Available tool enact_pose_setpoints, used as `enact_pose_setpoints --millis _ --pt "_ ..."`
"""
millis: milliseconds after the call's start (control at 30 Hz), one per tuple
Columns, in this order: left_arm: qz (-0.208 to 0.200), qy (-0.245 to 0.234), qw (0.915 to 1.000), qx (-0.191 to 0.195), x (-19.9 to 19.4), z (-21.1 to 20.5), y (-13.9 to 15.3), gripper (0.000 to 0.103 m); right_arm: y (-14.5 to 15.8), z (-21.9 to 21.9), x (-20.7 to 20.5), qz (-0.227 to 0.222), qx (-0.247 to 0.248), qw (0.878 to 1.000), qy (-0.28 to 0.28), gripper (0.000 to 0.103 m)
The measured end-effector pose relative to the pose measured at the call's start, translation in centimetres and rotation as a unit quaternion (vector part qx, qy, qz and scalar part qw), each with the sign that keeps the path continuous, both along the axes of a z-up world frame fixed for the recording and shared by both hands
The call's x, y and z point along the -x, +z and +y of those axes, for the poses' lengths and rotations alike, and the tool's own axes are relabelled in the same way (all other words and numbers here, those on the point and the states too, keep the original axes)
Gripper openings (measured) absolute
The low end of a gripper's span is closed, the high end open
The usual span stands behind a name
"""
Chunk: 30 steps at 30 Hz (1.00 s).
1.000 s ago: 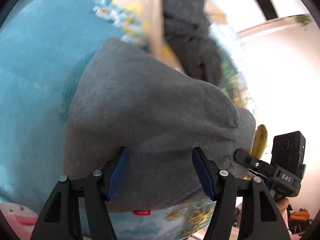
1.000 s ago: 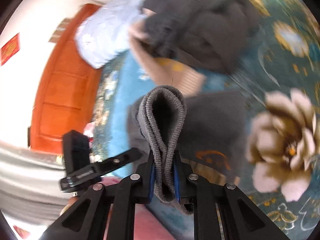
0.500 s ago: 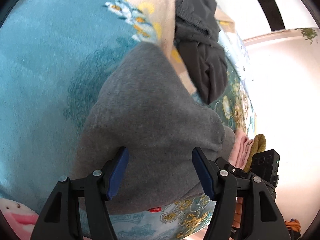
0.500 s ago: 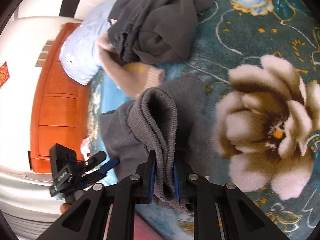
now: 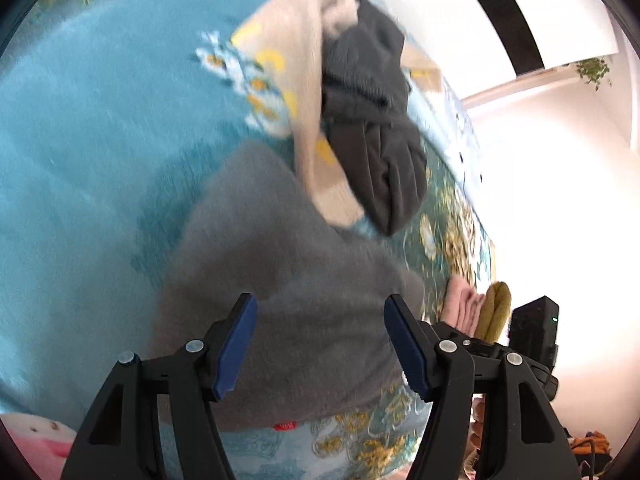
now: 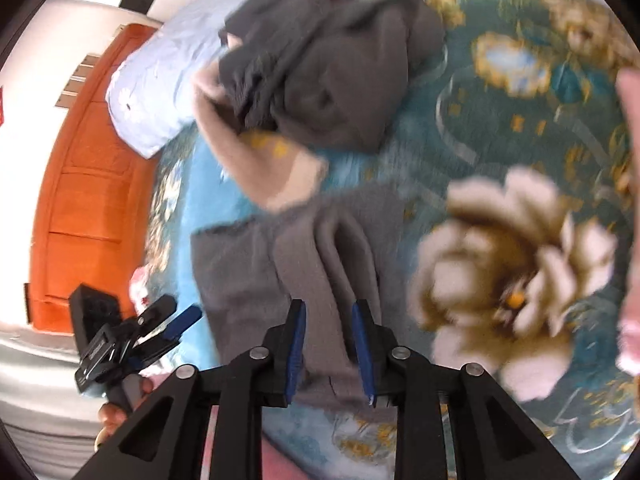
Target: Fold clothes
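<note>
Grey garment (image 5: 288, 280) lies folded on the teal floral blanket (image 5: 92, 128), centre-low in both views. My left gripper (image 5: 320, 340) hangs above it, spread wide, empty. My right gripper (image 6: 328, 344) is parted, blue pads either side of a grey fold; contact unclear. Dark clothes (image 6: 328, 68) piled on a beige garment (image 6: 260, 164), upper centre.

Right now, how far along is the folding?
Done: the grey garment lies folded over on the blanket. In hand: nothing; the right gripper is open around its edge, the left gripper open above it. Left: the dark garment and beige garment, still heaped.
</note>
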State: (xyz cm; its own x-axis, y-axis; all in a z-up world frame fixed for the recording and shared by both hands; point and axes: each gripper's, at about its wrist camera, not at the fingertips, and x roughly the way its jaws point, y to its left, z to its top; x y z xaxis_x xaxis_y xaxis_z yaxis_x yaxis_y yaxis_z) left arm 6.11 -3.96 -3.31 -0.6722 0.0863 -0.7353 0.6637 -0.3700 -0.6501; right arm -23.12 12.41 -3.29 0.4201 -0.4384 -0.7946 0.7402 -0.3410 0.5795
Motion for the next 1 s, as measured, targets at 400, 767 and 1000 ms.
enact_pose_setpoints --millis 400,767,1000 --pt "-0.027 -0.044 0.9958 0.075 4.6 -2.0 0.0 0.067 0.6 -4.2 -6.1 0.082 0.039 0.990 0.108 0.039" --pt "-0.041 -0.060 0.9956 0.060 4.8 -2.6 -1.5 0.066 -4.1 -6.2 -5.3 0.101 -0.002 0.992 0.081 0.039" --pt "-0.037 -0.072 0.9946 0.066 3.6 -1.5 -0.5 0.066 -0.6 -2.7 -6.3 0.107 0.011 0.989 0.106 0.039"
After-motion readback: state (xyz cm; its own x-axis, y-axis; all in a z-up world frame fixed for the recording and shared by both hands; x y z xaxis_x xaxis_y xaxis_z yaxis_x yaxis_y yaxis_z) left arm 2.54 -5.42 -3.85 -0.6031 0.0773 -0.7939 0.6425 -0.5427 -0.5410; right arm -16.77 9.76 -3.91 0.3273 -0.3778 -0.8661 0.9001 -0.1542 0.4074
